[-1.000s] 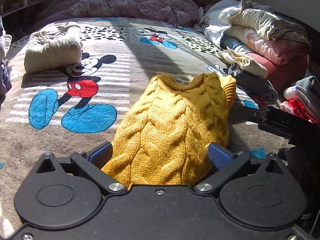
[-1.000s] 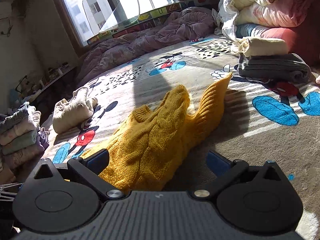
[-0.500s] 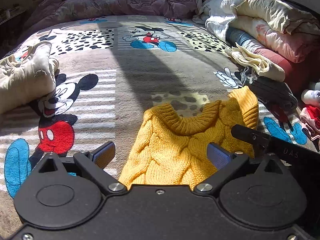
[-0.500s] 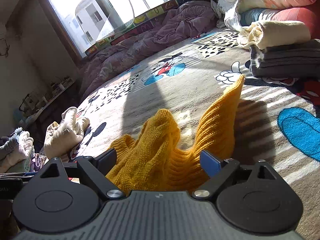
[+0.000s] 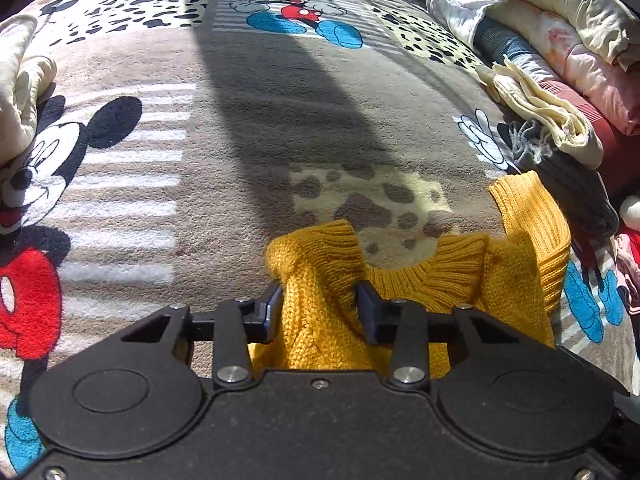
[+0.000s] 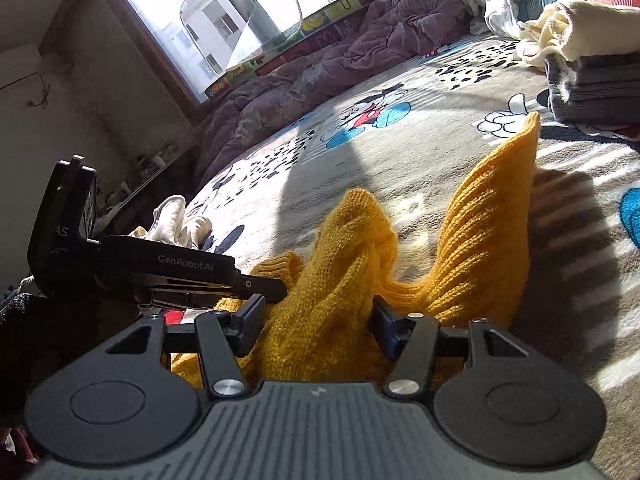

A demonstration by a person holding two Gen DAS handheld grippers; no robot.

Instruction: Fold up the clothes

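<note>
A mustard-yellow cable-knit sweater [image 5: 460, 276] lies on the cartoon-mouse blanket [image 5: 240, 120], its ribbed collar facing away from me. My left gripper [image 5: 322, 312] sits at the collar's left shoulder. Its jaws are closing, and a bunched ridge of knit fills the gap and touches both pads. In the right wrist view the sweater [image 6: 488, 240] rises in two peaks. My right gripper [image 6: 318, 320] is closing on the nearer peak, with fabric pressed against both fingers. The left tool's black housing [image 6: 120, 256] reaches in from the left, its tip at the sweater's edge.
A folded cream garment [image 5: 20, 80] lies at the left edge. Stacked folded clothes [image 5: 552, 120], with grey knitwear [image 6: 592, 84] beneath, line the right side. A purple quilt [image 6: 360, 40] is heaped below the window [image 6: 240, 12]. Bare blanket stretches beyond the collar.
Both grippers moved forward and down along the sweater to its collar end. Their jaws went from wide open to narrowed onto bunched knit. The left tool now shows in the right wrist view.
</note>
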